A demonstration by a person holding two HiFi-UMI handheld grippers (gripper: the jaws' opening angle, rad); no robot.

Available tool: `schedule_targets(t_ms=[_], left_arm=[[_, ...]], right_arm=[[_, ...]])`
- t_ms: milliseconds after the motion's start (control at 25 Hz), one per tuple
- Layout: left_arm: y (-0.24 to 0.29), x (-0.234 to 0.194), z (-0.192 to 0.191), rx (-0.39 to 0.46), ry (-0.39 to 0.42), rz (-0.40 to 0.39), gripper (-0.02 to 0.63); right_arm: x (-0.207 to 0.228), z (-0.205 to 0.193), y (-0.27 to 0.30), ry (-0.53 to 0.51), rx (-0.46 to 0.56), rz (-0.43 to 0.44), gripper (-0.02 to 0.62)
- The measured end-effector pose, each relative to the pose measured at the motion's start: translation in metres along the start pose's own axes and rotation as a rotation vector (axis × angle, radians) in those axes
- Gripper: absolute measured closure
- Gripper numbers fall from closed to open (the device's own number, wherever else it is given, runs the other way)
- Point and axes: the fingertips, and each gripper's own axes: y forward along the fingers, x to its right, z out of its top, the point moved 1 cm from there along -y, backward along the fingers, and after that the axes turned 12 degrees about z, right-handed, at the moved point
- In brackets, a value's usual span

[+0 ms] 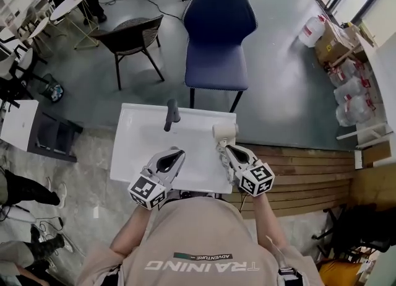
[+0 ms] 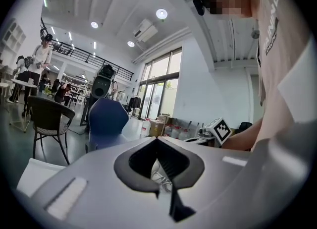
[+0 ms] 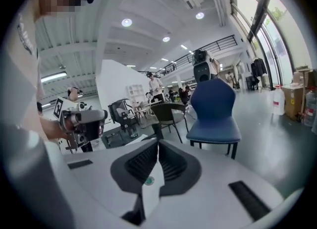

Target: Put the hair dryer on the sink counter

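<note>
A cream hair dryer (image 1: 224, 132) lies at the back right corner of the white sink counter (image 1: 142, 142). My right gripper (image 1: 221, 147) hovers over the counter's right edge with its tips just short of the dryer. In the right gripper view its jaws (image 3: 158, 142) meet at the tips with nothing held, and the dryer is out of sight there. My left gripper (image 1: 178, 151) hangs over the counter's front middle; in its own view (image 2: 157, 140) the tips also touch and hold nothing.
A black faucet (image 1: 172, 114) stands at the counter's back edge. Behind the counter is a blue chair (image 1: 218, 37), with a dark wicker chair (image 1: 131, 36) to its left. Water jugs and boxes (image 1: 348, 86) crowd the right side. Wooden decking (image 1: 309, 173) runs to the counter's right.
</note>
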Motion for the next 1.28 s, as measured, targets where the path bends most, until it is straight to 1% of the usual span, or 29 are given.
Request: schedule_targets(t_ms=[80,200,360,480,600,680,800,960,1080,1200,1280], left_arm=[[0.001,0.010,0.000,0.003,0.009,0.000,0.598],[0.001,0.022,0.005,0.018,0.042,-0.003,0.598],[0.003,0.035,0.022,0.057,0.089,-0.001,0.598],[0.005,0.042,0.037,0.094,0.102,0.004,0.598],[0.007,0.048,0.049,0.117,0.108,-0.015,0.598],[0.010,0.052,0.054,0.127,0.109,-0.027,0.598],[0.012,0.057,0.059,0.133,0.108,-0.032,0.598],[0.012,0.063,0.066,0.146,0.114,-0.036,0.598],[0.009,0.062,0.072,0.163,0.119,-0.036,0.598],[0.009,0.063,0.075,0.165,0.140,-0.054,0.598],[0.010,0.064,0.078,0.165,0.140,-0.055,0.598]], right_arm=[[-0.011,0.010,-0.006,-0.053,0.016,0.037,0.589],[-0.026,0.034,-0.014,-0.122,0.060,0.070,0.589],[-0.044,0.065,-0.023,-0.175,0.091,0.116,0.589],[-0.056,0.084,-0.030,-0.218,0.125,0.129,0.591],[-0.067,0.103,-0.037,-0.264,0.169,0.133,0.591],[-0.074,0.115,-0.044,-0.270,0.211,0.142,0.591],[-0.084,0.126,-0.052,-0.282,0.239,0.134,0.591],[-0.093,0.128,-0.059,-0.321,0.207,0.096,0.591],[-0.096,0.129,-0.064,-0.316,0.221,0.075,0.591],[-0.096,0.131,-0.068,-0.308,0.235,0.063,0.591],[-0.095,0.133,-0.072,-0.301,0.242,0.054,0.591]])
